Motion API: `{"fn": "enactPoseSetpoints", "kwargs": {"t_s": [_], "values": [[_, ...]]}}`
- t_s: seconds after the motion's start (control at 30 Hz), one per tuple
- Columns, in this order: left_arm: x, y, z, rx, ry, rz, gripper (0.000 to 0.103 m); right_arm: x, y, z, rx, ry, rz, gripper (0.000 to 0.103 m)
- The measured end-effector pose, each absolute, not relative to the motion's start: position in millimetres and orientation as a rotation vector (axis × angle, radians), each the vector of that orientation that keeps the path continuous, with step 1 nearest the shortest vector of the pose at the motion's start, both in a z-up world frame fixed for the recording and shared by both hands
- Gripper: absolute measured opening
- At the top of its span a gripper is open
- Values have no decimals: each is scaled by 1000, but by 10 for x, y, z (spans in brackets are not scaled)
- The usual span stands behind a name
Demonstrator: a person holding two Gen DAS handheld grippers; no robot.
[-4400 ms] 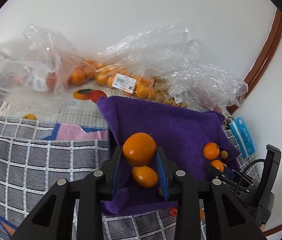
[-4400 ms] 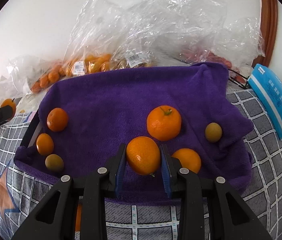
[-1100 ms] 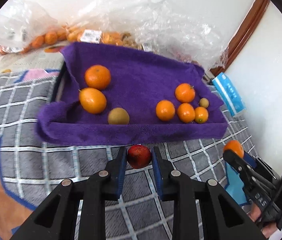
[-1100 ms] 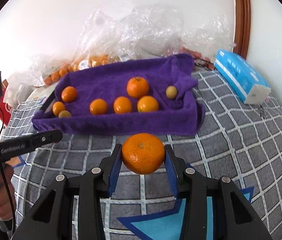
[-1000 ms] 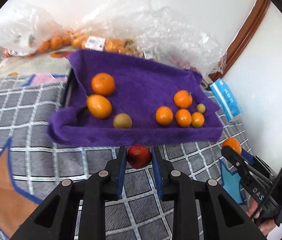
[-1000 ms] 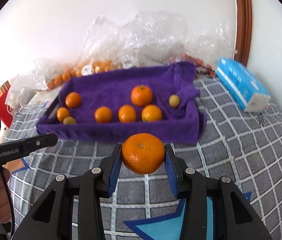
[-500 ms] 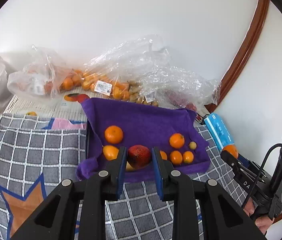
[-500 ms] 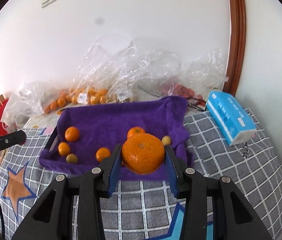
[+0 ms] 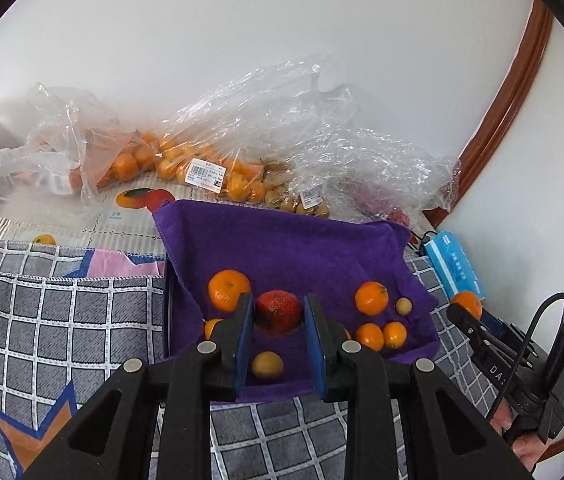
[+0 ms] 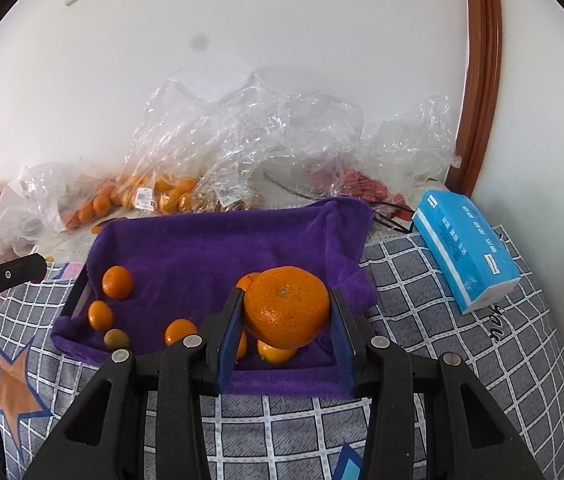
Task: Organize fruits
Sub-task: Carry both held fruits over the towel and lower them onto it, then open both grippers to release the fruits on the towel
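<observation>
- My left gripper tilts forward and down, its black arms running out to blue-padded fingers clamped on a red fruit.
- My right gripper has the same downward tilt, its fingers set wider and pressed on both sides of an orange.
- From the left view, my right hand wraps the right gripper's handle at the lower right edge.

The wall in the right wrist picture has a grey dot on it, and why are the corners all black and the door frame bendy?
Right wrist view: the dot is soft and blurred, maybe a smudge on the lens or a mark on the wall; I cannot tell. Both views: the fisheye lens makes a round picture, so the corners stay black and the door frame curves.
</observation>
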State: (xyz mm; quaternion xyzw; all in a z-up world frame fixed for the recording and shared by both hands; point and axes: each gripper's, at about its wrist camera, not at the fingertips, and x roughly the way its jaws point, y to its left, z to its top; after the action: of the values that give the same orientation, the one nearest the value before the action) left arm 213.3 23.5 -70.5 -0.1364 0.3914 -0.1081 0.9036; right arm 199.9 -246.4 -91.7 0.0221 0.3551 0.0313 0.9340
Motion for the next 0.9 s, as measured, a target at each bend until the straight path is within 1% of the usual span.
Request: {"fn": "enactPoseSetpoints", "kwargs": {"t_s": [0.47,0.67,0.87,0.9], "values": [[2564,151,-1268,-273,929,-189,24,2414,-2496,-1418,52,807,62,41],[2631,93,-1351,-250,943,-187,24,2520,-2470,-1597,53,840,67,41],[2645,70,-1369,-248,954,-184,24,2528,-2467,-1646,48,845,69,42],[2641,71,-1368,-248,954,-183,26,2523,-2471,-1651,50,844,70,42]]}}
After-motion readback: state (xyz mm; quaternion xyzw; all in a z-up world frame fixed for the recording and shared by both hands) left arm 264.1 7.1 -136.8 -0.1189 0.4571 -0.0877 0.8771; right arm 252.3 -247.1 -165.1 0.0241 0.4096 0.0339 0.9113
